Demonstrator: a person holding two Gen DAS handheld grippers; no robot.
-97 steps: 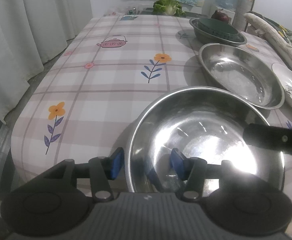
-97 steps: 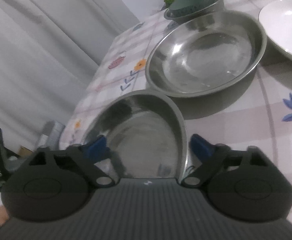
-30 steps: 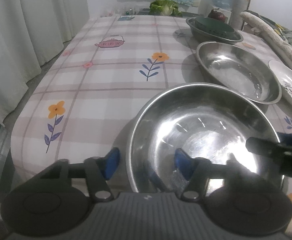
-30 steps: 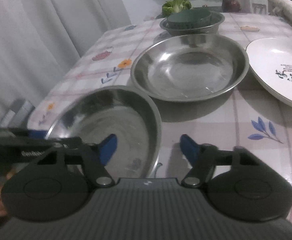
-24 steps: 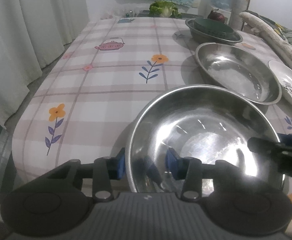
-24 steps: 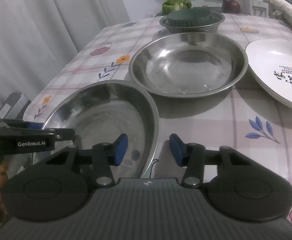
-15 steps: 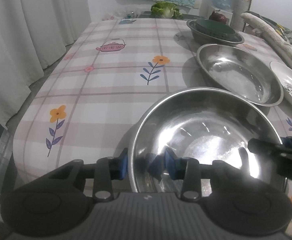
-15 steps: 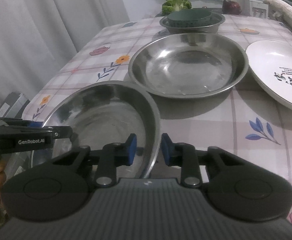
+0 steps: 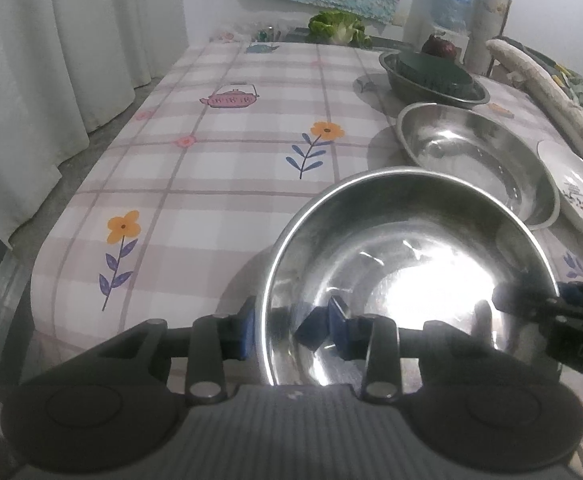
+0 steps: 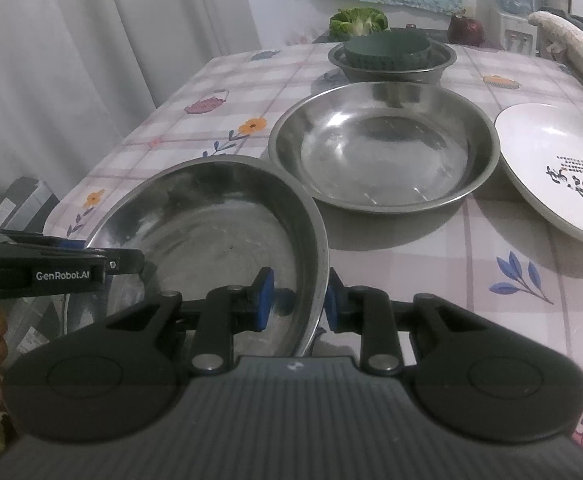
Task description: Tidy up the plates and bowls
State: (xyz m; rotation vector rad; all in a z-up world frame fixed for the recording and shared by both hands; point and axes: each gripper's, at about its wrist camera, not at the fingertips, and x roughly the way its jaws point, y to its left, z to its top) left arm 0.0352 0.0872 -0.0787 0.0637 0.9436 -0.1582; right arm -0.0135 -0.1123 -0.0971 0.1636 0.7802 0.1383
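A steel bowl point(image 9: 403, 240) point(image 10: 219, 224) is at the near edge of the table and looks raised a little off the cloth. My left gripper point(image 9: 291, 330) is shut on its near left rim. My right gripper point(image 10: 297, 300) is shut on its right rim. Each gripper shows in the other's view: the right one point(image 9: 563, 316) and the left one point(image 10: 51, 264). A wider steel basin point(image 9: 475, 160) point(image 10: 383, 148) stands just behind it. A white plate point(image 9: 575, 188) point(image 10: 559, 168) lies to the right of the basin.
A steel bowl holding a dark green bowl point(image 9: 435, 76) point(image 10: 391, 56) stands farther back. A cabbage point(image 9: 339, 28) and a red onion point(image 10: 465, 30) are at the far end. White curtains hang on the left. The left half of the checked tablecloth point(image 9: 211, 160) is bare.
Both grippers went from open around the near steel bowl's rim to shut on it. The bowl has come up slightly and both views have risen with it.
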